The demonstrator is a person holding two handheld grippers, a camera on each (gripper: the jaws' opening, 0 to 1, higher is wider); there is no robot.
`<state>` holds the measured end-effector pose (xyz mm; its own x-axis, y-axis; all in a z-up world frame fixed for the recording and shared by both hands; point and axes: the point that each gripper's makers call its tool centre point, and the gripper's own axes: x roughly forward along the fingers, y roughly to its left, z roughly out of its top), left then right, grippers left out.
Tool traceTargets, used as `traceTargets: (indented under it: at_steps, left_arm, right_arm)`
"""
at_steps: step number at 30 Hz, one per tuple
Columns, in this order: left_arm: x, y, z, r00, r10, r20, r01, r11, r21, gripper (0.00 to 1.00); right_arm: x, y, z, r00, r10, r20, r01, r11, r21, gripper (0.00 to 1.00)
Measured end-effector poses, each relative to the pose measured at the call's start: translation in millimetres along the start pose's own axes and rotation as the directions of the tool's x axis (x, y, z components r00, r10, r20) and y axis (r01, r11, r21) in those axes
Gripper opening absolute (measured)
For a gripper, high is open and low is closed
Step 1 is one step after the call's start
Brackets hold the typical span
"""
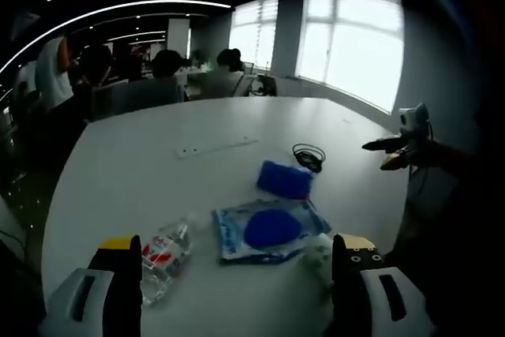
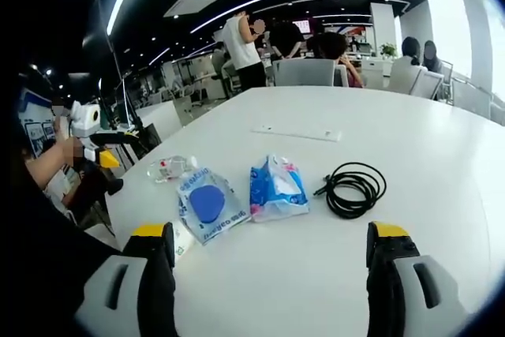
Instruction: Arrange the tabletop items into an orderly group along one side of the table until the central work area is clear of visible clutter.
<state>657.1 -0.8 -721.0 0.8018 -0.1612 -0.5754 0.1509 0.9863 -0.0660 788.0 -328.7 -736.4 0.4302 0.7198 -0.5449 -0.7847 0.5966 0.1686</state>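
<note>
A crumpled clear plastic bottle (image 1: 164, 254) with a red-and-white label lies on its side on the white surface (image 1: 158, 171). Near it lies a flat clear packet (image 1: 268, 230) holding a round blue pad, printed side up. Just beyond that sits a puffy blue-and-white bag (image 1: 284, 179), and farther off a coiled black cable (image 2: 355, 189) rests flat. A long white power strip (image 2: 297, 132) lies well apart from them, toward the far side.
</note>
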Motion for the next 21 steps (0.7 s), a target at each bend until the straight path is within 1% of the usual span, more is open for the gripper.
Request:
traceTargets:
  at_steps: [6, 11, 12, 14, 17, 21]
  left_arm:
    - [4, 1.4, 1.4, 1.0, -0.02, -0.023, 0.02, 0.999, 0.033, 0.98]
    - [9, 7.5, 2.7, 0.999, -0.035, -0.042, 0.037, 0.998, 0.059, 0.96]
    - [10, 11.1, 2.9, 0.998, -0.039, -0.047, 0.042, 0.997, 0.066, 0.96]
    - [13, 12.0, 4.0, 0.997, -0.05, -0.055, 0.054, 0.995, 0.088, 0.94]
    - [16, 16.3, 7.2, 0.997, -0.058, -0.055, 0.063, 0.992, 0.106, 0.94]
    - [21, 19.6, 4.6, 0.994, -0.069, -0.085, 0.08, 0.988, 0.135, 0.93]
  right_arm:
    - [-1, 1, -2.6, 1.0, -0.005, 0.0, 0.005, 1.0, 0.004, 0.98]
    - [-2, 4, -5.0, 1.0, -0.006, -0.001, 0.006, 1.0, 0.008, 0.98]
    - [-3, 6, -5.6, 1.0, -0.007, -0.001, 0.007, 1.0, 0.012, 0.98]
    - [-3, 8, -6.5, 1.0, -0.007, -0.002, 0.007, 1.0, 0.012, 0.98]
    - [-4, 10, -6.9, 1.0, -0.008, -0.003, 0.008, 1.0, 0.011, 0.98]
    - [-5, 13, -6.0, 1.0, -0.012, 0.001, 0.012, 1.0, 0.011, 0.98]
